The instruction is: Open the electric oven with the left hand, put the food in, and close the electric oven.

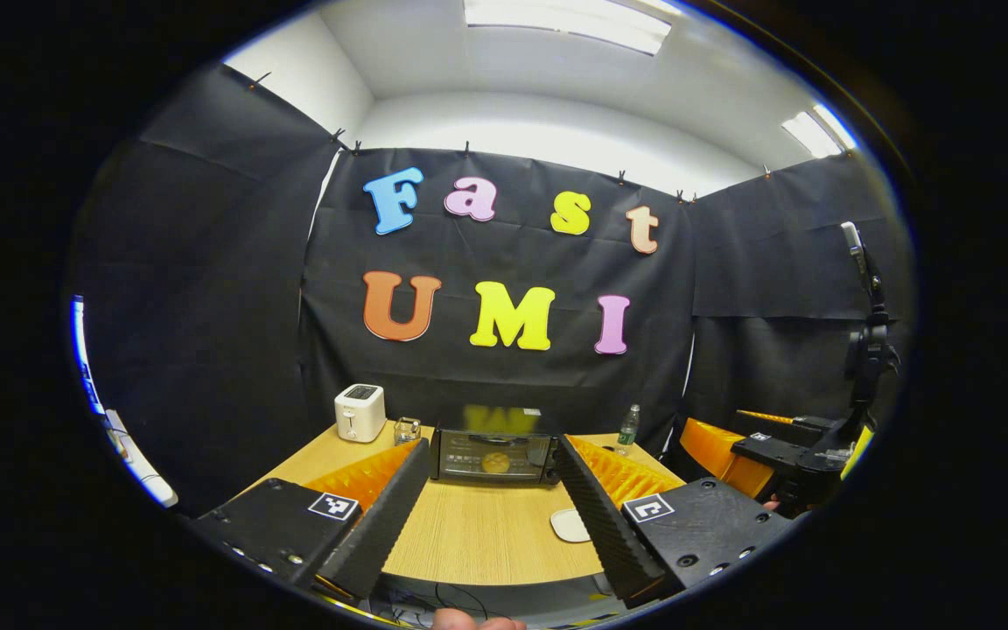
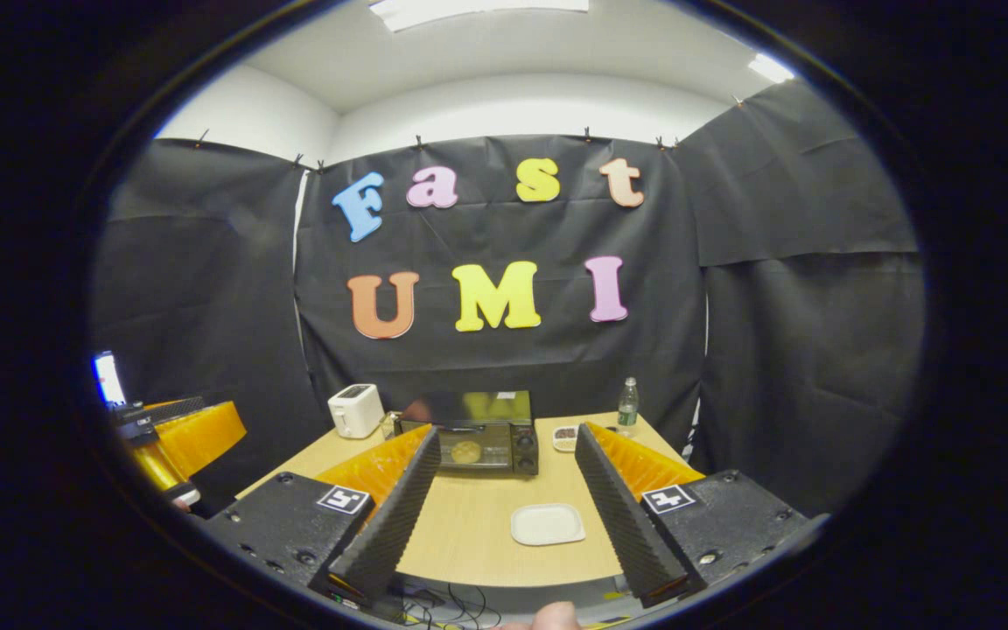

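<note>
Since the electric oven [image 2: 479,444] is seen at the far side of the table [image 2: 478,542], at 12 o'clock from both grippers, with its door shut and a round piece of food [image 2: 466,451] seen behind the glass, the task is judged to be nearly or fully done. The food seems to be in already, and little or nothing is thought to be left. The left gripper [image 1: 486,516] is held wide open with nothing in it, well back from the oven. The right gripper [image 2: 504,516] is held wide open too, and nothing is held by it. A white plate [image 2: 547,523] is seen lying bare on the table between the right gripper's fingers. A white toaster [image 2: 356,409] is placed at 10 o'clock of the oven, a bottle [image 2: 627,406] at 2 o'clock, and a small dish [image 2: 566,434] just beside the oven at 3 o'clock. Nothing is seen in the way.
</note>
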### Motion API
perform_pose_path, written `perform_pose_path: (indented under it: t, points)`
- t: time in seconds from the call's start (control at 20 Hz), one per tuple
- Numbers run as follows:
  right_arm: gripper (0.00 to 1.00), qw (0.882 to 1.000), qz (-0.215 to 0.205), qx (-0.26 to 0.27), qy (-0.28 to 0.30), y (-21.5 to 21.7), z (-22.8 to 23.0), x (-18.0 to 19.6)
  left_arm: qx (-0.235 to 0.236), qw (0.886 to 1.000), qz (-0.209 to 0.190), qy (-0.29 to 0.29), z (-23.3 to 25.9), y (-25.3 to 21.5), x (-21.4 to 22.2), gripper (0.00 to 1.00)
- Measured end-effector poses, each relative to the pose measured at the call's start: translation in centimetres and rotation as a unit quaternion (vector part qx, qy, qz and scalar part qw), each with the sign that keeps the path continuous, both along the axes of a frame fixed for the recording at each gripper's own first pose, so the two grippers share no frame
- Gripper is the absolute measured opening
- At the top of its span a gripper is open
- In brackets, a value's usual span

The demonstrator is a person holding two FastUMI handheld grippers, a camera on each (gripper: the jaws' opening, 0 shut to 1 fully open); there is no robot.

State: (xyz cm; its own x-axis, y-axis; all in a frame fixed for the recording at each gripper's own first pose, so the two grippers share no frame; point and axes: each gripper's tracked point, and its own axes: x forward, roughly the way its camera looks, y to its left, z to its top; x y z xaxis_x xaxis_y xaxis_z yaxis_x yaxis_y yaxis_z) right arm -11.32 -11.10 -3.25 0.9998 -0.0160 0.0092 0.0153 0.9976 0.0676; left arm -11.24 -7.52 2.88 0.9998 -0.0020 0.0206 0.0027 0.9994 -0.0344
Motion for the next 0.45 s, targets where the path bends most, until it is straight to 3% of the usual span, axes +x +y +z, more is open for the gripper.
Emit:
perform_pose_path:
  t: [0.45]
  points:
    - [0.97, 1.000, -0.020, 0.002, 0.004, -1.4, -0.5, -1.3, 0.008, 1.000, -0.015, 0.005, -0.7, -1.3, -0.1, 0.94]
